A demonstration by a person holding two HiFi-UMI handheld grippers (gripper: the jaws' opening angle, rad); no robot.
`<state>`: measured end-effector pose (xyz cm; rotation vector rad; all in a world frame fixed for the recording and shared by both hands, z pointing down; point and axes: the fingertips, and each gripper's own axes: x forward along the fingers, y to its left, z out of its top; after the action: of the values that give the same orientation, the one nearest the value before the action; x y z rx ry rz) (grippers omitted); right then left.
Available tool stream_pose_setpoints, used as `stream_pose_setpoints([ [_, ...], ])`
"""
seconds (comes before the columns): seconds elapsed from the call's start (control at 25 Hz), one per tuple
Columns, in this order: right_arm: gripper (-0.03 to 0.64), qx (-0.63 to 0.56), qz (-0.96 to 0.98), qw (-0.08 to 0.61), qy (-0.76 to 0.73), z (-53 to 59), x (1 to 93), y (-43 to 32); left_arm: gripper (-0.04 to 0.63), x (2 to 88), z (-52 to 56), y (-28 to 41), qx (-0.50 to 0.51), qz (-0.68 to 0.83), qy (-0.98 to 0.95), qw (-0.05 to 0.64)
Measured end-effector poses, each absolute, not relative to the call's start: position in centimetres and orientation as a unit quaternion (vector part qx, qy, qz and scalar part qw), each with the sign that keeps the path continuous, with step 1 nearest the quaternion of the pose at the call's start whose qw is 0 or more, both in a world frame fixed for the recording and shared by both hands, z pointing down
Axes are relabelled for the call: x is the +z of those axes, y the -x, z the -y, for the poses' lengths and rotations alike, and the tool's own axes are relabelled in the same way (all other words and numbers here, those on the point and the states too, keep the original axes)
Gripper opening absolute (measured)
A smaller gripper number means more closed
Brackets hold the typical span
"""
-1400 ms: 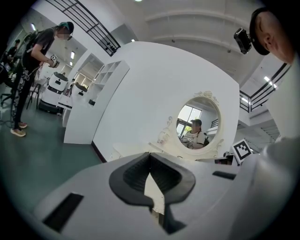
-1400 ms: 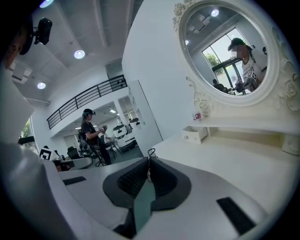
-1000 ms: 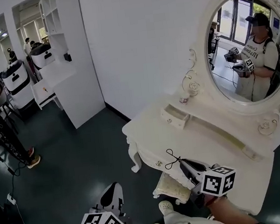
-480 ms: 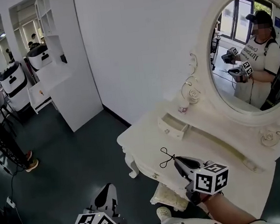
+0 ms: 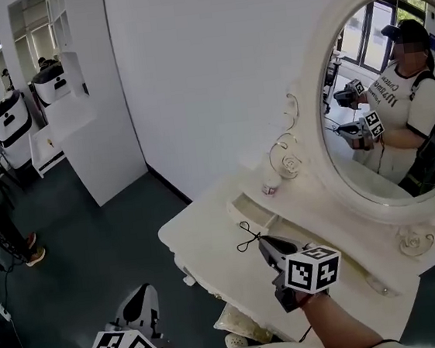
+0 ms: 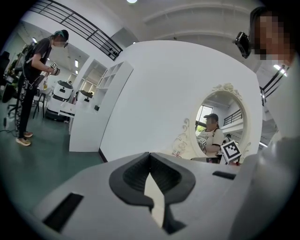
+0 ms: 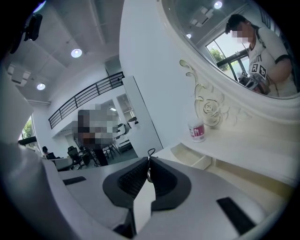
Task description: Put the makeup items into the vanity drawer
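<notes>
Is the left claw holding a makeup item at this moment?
No, in the left gripper view the left claw has its jaws meeting with nothing between them.

A thin black looped cord [image 5: 245,234] is pinched between the closed tips of the right gripper [image 5: 261,242], with its loop poking out past them. Just beyond the gripper, the small white vanity drawer [image 5: 246,208] stands pulled open. A small white jar with a pink label [image 5: 270,187] stands upright just past the drawer.

Oval mirror [image 5: 385,103] in an ornate white frame was recorded at right. A white shelf unit [image 5: 77,107] was seen standing on the dark green floor [image 5: 78,255] at left. White machines [image 5: 10,123] were noted beyond it, with a standing person [image 6: 33,79] nearby.
</notes>
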<state>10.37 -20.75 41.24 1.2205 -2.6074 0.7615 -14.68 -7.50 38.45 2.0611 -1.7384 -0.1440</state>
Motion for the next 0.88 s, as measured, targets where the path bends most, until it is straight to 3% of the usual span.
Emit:
stream_pose_setpoints([
  [0.44,0.037,0.314,0.846,0.054,-0.428,27.2,45.9,-13.5,0.008,41.1,11.9,13.2,-0.005,0.645,-0.728,0.232],
  [0.88,0.037,0.321,0.806,0.055,-0.495,27.6,46.4,-14.6,0.008,42.1,18.8,12.6,0.018,0.558,-0.792,0.246],
])
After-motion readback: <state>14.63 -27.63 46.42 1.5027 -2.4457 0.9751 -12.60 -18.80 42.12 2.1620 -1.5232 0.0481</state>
